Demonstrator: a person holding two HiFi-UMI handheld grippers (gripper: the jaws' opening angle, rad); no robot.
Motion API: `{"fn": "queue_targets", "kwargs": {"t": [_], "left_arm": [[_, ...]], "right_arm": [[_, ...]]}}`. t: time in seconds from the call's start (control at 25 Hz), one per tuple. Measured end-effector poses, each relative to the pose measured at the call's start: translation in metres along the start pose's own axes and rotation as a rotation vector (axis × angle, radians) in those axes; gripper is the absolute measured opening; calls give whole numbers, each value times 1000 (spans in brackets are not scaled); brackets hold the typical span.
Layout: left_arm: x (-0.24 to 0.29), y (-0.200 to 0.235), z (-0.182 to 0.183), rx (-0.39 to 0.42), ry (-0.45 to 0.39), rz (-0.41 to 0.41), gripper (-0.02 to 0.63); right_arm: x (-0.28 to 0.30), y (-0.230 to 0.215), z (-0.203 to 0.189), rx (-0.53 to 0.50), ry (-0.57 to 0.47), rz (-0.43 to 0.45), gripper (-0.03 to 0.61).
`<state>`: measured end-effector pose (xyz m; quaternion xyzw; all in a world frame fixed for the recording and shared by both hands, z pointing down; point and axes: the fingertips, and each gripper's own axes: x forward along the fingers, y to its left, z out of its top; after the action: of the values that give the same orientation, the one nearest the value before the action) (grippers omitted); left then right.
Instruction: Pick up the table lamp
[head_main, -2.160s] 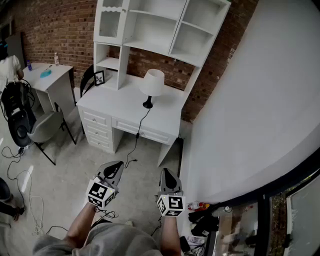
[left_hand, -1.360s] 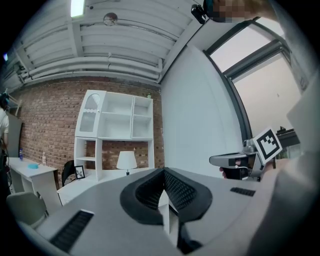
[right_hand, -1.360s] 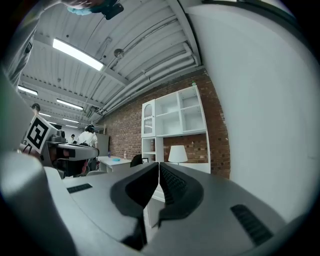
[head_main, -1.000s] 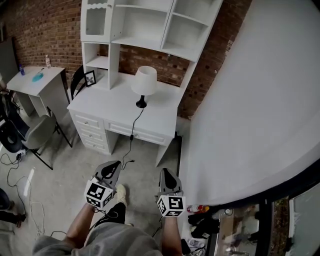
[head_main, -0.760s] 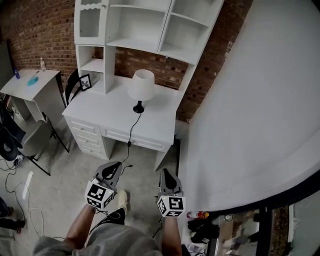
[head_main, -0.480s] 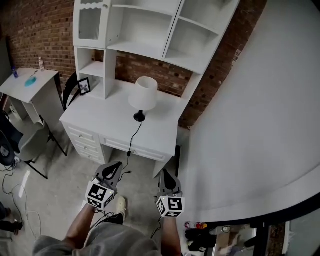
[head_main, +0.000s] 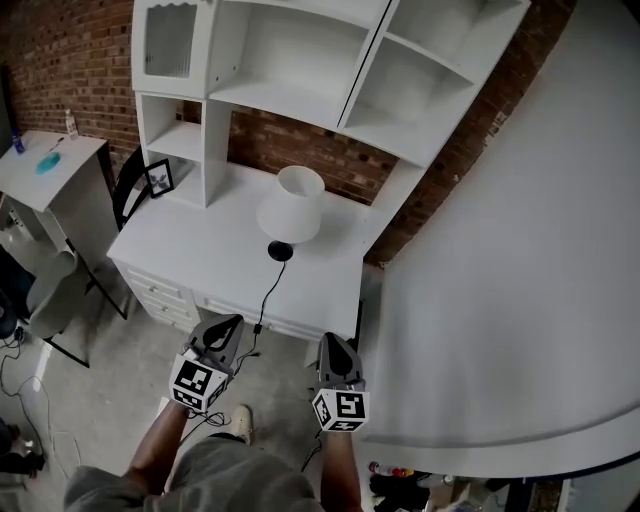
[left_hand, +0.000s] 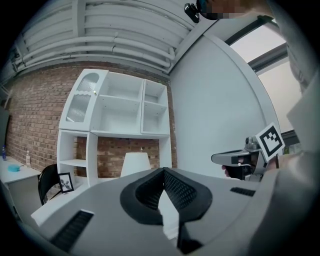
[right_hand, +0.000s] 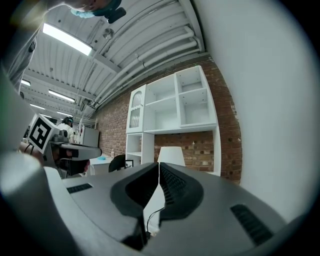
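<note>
Desk and lamp sit closer and larger in the head view than a second ago; the grippers are carried level, side by side, as before. The table lamp (head_main: 291, 207) stands upright toward the back of the white desk (head_main: 190, 250), below the shelf unit (head_main: 300, 60), its cord (head_main: 270, 292) running over the front edge, well ahead of both jaw sets and roughly between their lines. Left gripper (head_main: 232, 321) and right gripper (head_main: 330, 339) both have jaws together and empty; the shade shows just left of the left tips (left_hand: 163, 170) and just right of the right tips (right_hand: 159, 164).
</note>
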<state>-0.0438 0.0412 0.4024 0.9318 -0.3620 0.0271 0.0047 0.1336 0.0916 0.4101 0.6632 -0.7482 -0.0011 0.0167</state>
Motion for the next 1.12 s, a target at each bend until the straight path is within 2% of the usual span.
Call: {"fn": "queue_targets", "kwargs": {"t": [0.32, 0.52, 0.72, 1.12], "left_arm": [[31, 45, -17, -16, 33, 2, 3], [44, 68, -26, 16, 28, 28, 3], [68, 89, -34, -18, 33, 52, 3], [124, 135, -63, -34, 47, 105, 3]], "right_arm": [[59, 2, -13, 17, 29, 20, 25], [82, 7, -25, 26, 26, 28, 25], [115, 0, -40, 33, 62, 56, 25], [199, -19, -80, 47, 81, 109, 25]]}}
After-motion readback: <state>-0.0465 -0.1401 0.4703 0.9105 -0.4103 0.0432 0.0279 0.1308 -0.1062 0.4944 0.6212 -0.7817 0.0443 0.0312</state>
